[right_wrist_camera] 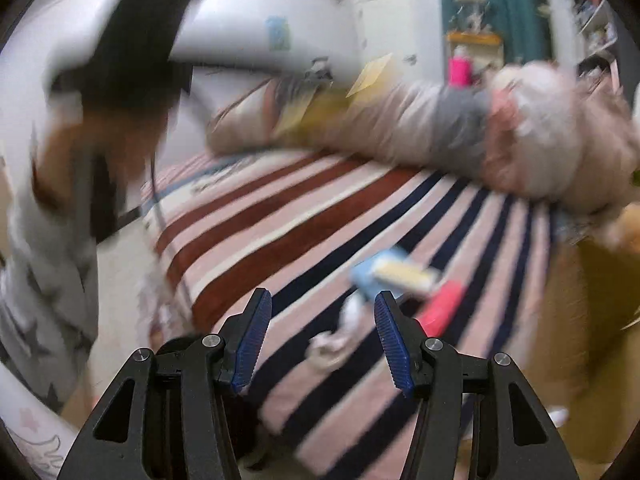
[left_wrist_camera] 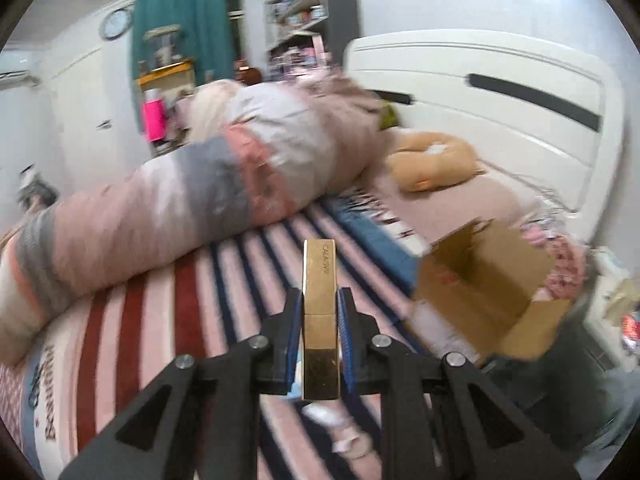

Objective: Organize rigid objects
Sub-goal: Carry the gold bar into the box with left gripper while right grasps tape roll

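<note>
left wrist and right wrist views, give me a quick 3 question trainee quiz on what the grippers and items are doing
1. True or false: the left gripper is shut on the gold box.
2. Multiple choice: the right gripper is A) shut on a red item, B) open and holding nothing, C) out of view.
3. Fill the blank: in the left wrist view the cardboard box lies to the ____ of the gold box.

Key: 1 true. 2 B. 3 right. The red item and the blue and yellow item lie loose on the striped blanket.
</note>
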